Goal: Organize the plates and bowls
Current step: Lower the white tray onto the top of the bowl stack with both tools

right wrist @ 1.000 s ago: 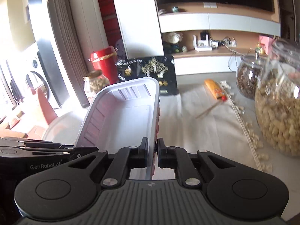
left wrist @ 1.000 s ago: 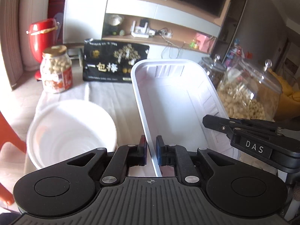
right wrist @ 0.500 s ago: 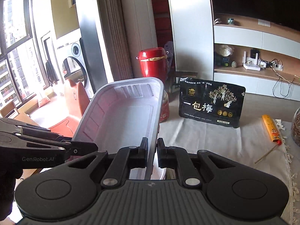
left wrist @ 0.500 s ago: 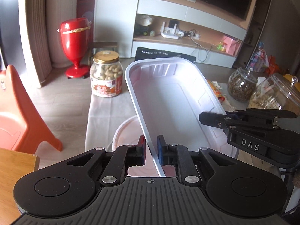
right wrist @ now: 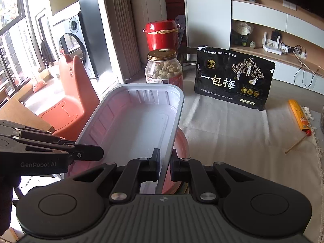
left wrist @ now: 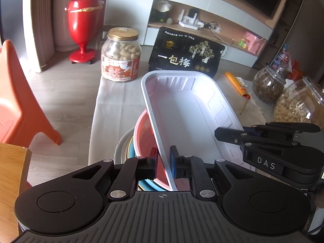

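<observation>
The white rectangular tray (left wrist: 188, 119) hangs above the stacked bowls (left wrist: 141, 141) at the table (right wrist: 232, 131) edge and is not yet set down. The left hand-held gripper (left wrist: 163, 163) pinches its left rim; the right hand-held gripper (right wrist: 165, 167) pinches its right rim.

A peanut jar (left wrist: 120, 55) stands beside a black snack bag (left wrist: 185, 55), red bin (left wrist: 83, 26) behind

White tray (left wrist: 188, 117): thin moulded plastic, semi-gloss, ribbed walls. Red bowl (left wrist: 144, 139): glossy plastic. Tablecloth (right wrist: 232, 133): pale woven cloth, matt. Peanut jar (left wrist: 120, 54): clear plastic/glass (can't tell), gold metal-look lid. Black pouch (right wrist: 232, 79): glossy foil-like.
</observation>
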{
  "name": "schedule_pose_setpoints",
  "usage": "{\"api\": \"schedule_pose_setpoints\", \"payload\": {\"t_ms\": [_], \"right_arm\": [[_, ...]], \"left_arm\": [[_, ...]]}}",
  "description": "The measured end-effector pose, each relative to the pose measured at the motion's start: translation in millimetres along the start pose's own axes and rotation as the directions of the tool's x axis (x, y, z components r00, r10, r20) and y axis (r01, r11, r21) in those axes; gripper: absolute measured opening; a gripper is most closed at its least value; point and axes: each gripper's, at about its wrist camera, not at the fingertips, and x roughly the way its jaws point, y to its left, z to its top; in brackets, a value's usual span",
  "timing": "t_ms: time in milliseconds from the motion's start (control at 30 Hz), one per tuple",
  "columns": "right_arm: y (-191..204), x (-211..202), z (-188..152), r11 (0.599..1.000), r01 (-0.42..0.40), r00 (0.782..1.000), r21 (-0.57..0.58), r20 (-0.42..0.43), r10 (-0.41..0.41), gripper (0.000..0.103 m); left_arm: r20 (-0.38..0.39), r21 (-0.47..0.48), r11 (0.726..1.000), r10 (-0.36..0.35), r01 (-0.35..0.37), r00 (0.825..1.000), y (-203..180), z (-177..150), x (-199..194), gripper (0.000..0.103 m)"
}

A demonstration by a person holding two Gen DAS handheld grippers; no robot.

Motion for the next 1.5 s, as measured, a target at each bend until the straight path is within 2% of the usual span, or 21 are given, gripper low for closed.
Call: {"api": "schedule_pose_setpoints", "payload": {"t_ms": [400, 633, 867, 1067, 1267, 1400, 1500], "right_arm": [[0, 5, 0, 1.0, 0.011, 1.0, 0.002, -0.013, -0.011, 0.01], [-2, 1, 0, 1.0, -0.016, 1.0, 0.024, -0.015, 0.016, 0.01], [-3, 0, -2, 0.999, -0.017, 1.0, 0.028, -0.007, 0.018, 0.01], [-4, -4, -4, 0.999, -0.013, 1.0, 0.034, 0.007, 0.013, 0.011], [-4, -14, -7, 0.999, -0.007, 1.0, 0.049, 0.029, 0.006, 0.012], [-7, -19, -8, 0.998, -0.002, 0.999, 0.068, 0.048, -0.002, 0.012], [-10, -19, -10, 0.996, -0.01, 0.998, 0.087, 0.055, 0.005, 0.013]], "left_arm": [[-0.002, -0.037, 0.999, -0.022, 0.022, 1.0, 5, 3, -2, 0.017], [-0.026, -0.065, 0.998, -0.027, 0.025, 0.999, 7, 2, -4, 0.018], [-0.001, -0.034, 0.999, 0.028, -0.028, 1.0, 1, -1, -6, 0.023], [0.007, -0.034, 0.999, 0.028, -0.027, 1.0, -1, -3, -11, 0.023], [0.076, -0.082, 0.997, 0.0, 0.006, 0.997, 4, -5, -30, 0.023], [0.13, -0.096, 0.995, 0.034, -0.021, 0.991, 5, -6, -42, 0.023], [0.142, -0.109, 0.994, 0.039, -0.023, 0.989, 5, -9, -45, 0.023]]}}
